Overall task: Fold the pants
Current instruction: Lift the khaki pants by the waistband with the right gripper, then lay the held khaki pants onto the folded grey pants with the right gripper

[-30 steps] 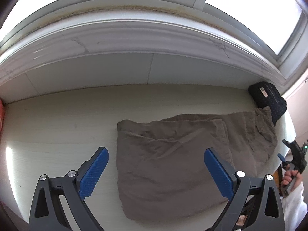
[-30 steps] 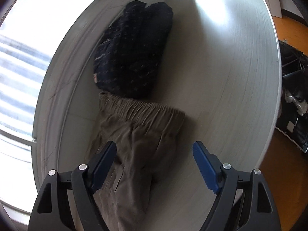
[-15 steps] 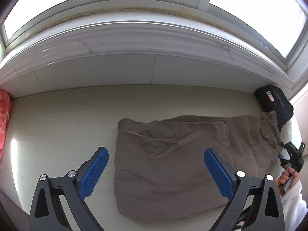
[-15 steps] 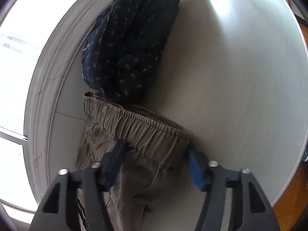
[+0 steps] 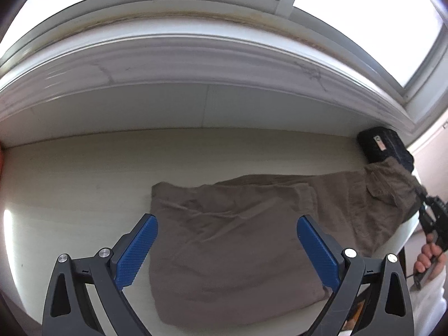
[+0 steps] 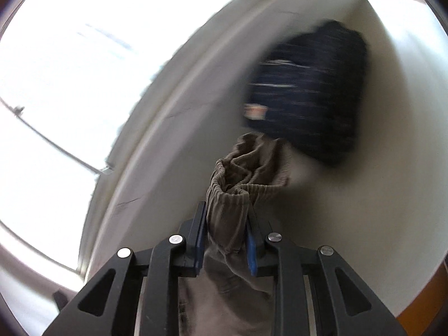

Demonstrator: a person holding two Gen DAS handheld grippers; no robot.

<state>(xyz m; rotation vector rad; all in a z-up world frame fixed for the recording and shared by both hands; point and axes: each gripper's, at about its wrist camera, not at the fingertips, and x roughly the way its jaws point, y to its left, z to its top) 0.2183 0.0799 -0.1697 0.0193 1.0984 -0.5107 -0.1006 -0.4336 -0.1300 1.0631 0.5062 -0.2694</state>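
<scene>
Two grippers are working this one, and they're doing very different jobs right now. Over on the person's right side, the right gripper (image 6: 226, 231) is pinching the bunched elastic waistband (image 6: 238, 184) of the brown pants (image 5: 238, 240), with the blue pads (image 6: 251, 247) squeezed in narrow on a thick wad of fabric, and that end looks like it's coming up off the table. Makes sense to me: the waistband is the sturdiest bit to grab, and I'm guessing it's about to get carried over toward the leg end for a fold. The right wrist view is smeared, so I can't tell how much cloth is actually off the surface. Most of the pants are lying on the pale tabletop (image 5: 70, 173) under the window sill (image 5: 196, 64), legs already doubled over each other, hems toward the left. The left gripper (image 5: 226, 247) is hanging above the leg section with its fingers (image 5: 137, 249) spread wide and gripping nothing, probably waiting to pin or catch the cloth. A dark patterned folded garment (image 6: 310, 95) is sitting in the corner just beyond the waistband, touching or nearly touching it, so I'd be watching that it isn't getting dragged along. From the left camera you can also spot the person's right hand (image 5: 429, 256) wrapped around the other tool's handle at the table edge.
</scene>
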